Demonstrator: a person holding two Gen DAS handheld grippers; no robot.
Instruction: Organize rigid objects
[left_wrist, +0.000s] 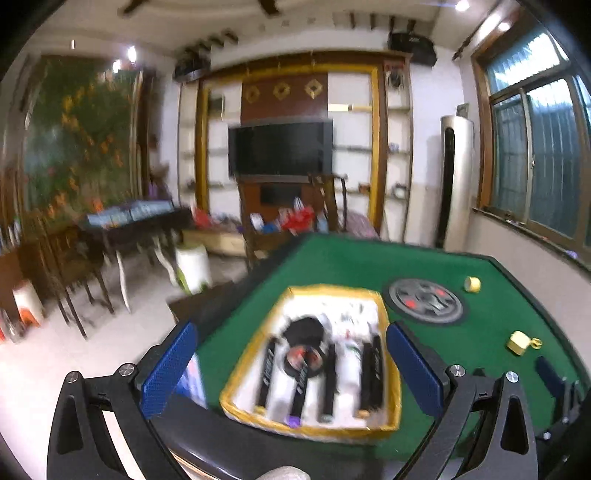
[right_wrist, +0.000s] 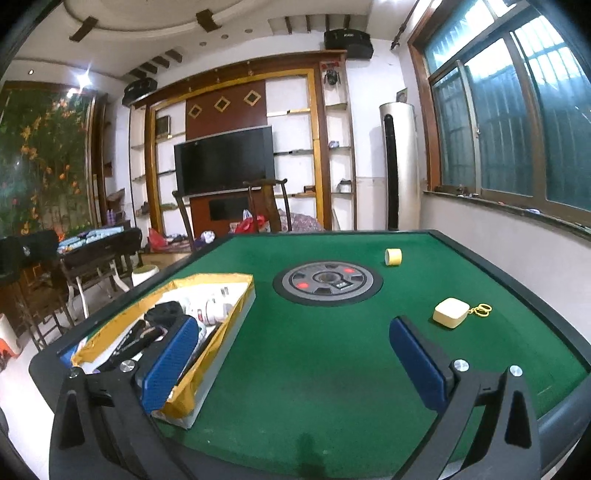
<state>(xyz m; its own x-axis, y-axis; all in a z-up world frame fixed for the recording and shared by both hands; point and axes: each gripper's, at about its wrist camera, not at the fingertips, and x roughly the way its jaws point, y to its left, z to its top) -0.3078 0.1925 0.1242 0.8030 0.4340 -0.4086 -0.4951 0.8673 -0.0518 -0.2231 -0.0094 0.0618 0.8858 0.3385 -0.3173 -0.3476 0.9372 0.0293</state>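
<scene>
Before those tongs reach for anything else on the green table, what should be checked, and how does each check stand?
1. Left tongs empty and open: ok.
2. Right tongs empty and open: ok.
3. Yellow case lies free on the felt, nothing on it: ok.
4. Tape roll stands apart, reachable path clear: ok.
5. Box has room left: cannot tell, contents blurred.

Two wrist fisheyes, both looking across the green bench (right_wrist: 314, 350) toward the television wall.

The left view sits close above the gold-rimmed box (left_wrist: 391, 391), pitched down; the right view stands beside it, lower. Both share the box, the round centre plate (right_wrist: 328, 282), the tape roll (right_wrist: 393, 256) and the window side.
</scene>
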